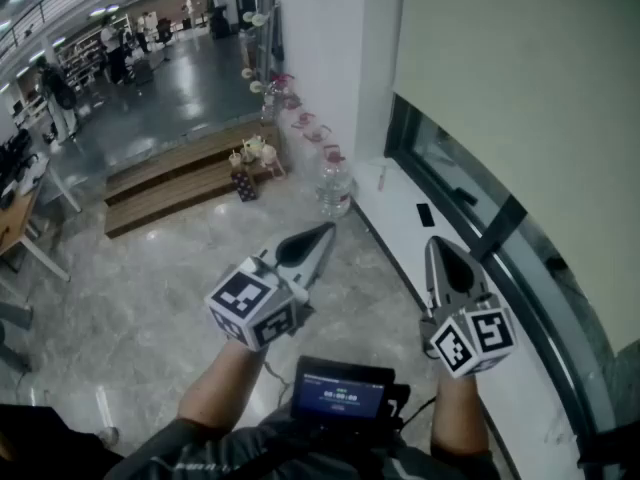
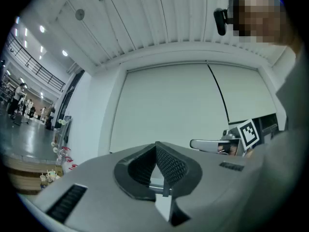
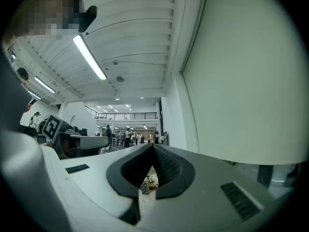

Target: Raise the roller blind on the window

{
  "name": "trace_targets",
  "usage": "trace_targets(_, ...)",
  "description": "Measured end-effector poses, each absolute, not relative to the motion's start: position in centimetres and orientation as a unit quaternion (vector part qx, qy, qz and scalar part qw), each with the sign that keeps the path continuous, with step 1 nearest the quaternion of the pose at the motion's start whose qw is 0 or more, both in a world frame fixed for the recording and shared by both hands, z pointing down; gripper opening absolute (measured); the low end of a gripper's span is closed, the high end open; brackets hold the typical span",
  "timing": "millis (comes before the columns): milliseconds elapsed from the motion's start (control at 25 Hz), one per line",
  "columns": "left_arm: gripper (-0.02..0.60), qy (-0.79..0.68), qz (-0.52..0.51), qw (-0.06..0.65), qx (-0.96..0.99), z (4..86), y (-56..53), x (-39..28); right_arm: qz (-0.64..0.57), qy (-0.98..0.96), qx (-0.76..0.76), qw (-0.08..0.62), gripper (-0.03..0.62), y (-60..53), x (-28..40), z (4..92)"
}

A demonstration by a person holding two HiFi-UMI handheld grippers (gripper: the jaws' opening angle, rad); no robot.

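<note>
A pale roller blind (image 1: 520, 78) hangs over most of the window at the right, its lower edge slanting above a strip of bare glass (image 1: 470, 193). The same roller blind (image 2: 169, 105) fills the wall ahead in the left gripper view, and that roller blind (image 3: 251, 76) covers the right side of the right gripper view. My left gripper (image 1: 326, 232) is shut and empty, held over the floor left of the sill. My right gripper (image 1: 434, 243) is also shut and empty, just above the white sill (image 1: 400, 208). No pull cord shows clearly.
A large water bottle (image 1: 335, 186) stands on the floor by the wall corner. Wooden steps (image 1: 185, 173) with small cups and pots lie further back. A black handheld screen (image 1: 340, 393) hangs at my chest. Desks (image 1: 20, 218) stand at the far left.
</note>
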State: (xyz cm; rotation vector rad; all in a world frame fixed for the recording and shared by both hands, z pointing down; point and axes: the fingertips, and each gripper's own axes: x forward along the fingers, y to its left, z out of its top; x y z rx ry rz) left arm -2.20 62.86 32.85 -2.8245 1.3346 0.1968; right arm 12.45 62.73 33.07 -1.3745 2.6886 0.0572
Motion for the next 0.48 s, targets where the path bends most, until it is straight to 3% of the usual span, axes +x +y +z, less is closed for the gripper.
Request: trace_targets(480,-0.012,0.423,0.072,0.006,-0.903,32.5,62.9,-3.3,0.013,0.886,-0.456,0.076,0.000,62.8,11.5,32.6)
